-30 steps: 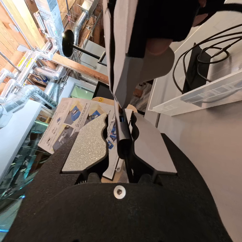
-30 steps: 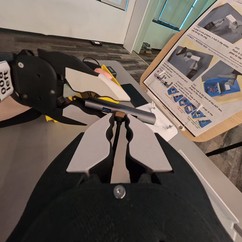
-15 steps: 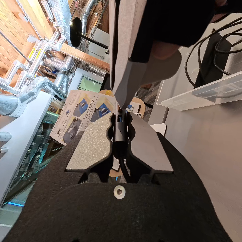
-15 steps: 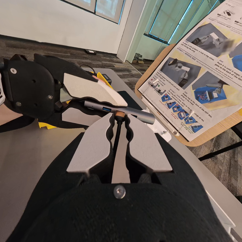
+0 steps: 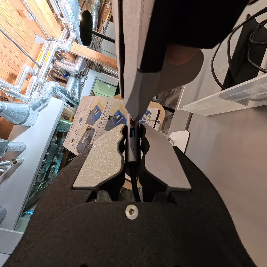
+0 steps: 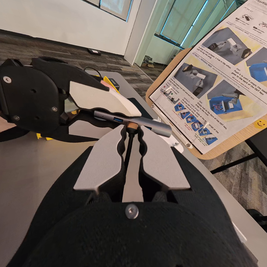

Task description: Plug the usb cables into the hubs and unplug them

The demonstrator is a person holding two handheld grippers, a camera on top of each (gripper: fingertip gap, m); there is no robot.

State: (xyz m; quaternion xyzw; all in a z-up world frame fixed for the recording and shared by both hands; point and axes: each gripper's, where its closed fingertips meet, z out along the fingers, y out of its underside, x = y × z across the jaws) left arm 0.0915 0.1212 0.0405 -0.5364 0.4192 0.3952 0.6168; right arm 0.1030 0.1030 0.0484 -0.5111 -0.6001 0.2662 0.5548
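A: Item one, nearest?

B: Right gripper (image 6: 132, 130), pale grey fingers (image 6: 104, 159) on black foam, clenched on a brown-collared USB plug (image 6: 131, 126). Its black cable (image 6: 128, 147) trails back between the fingers. The plug's tip meets the side of the hub.

A: The hub?

B: Slim grey metal USB hub (image 6: 144, 122), held level above the table, one blue port visible beside the plug. The left gripper (image 5: 132, 138) grasps it at the cable end; in the left wrist view the hub (image 5: 132, 145) stands between the closed fingers with its own black lead (image 5: 135, 186) running back.

A: Surface?

B: Smooth grey table (image 6: 28, 166). Yellow object (image 6: 41, 138) behind the left gripper, partly hidden. A dark mat (image 6: 138, 104) just beyond the hub. A clear plastic bin (image 5: 225, 99) holding loose black cables (image 5: 222, 47) and a black box, seen in the left wrist view.

A: Farther off?

B: Wooden board (image 6: 216, 150) on a stand at the table's far edge, carrying a printed instruction sheet (image 6: 216, 86) and a yellow smiley sticker (image 6: 260, 124).

A: Room?

B: Grey patterned carpet (image 6: 115, 63), white wall (image 6: 65, 21), green-tinted glass partitions (image 6: 180, 21). Overhead: timber ceiling (image 5: 18, 36) with silver ducting (image 5: 47, 92).
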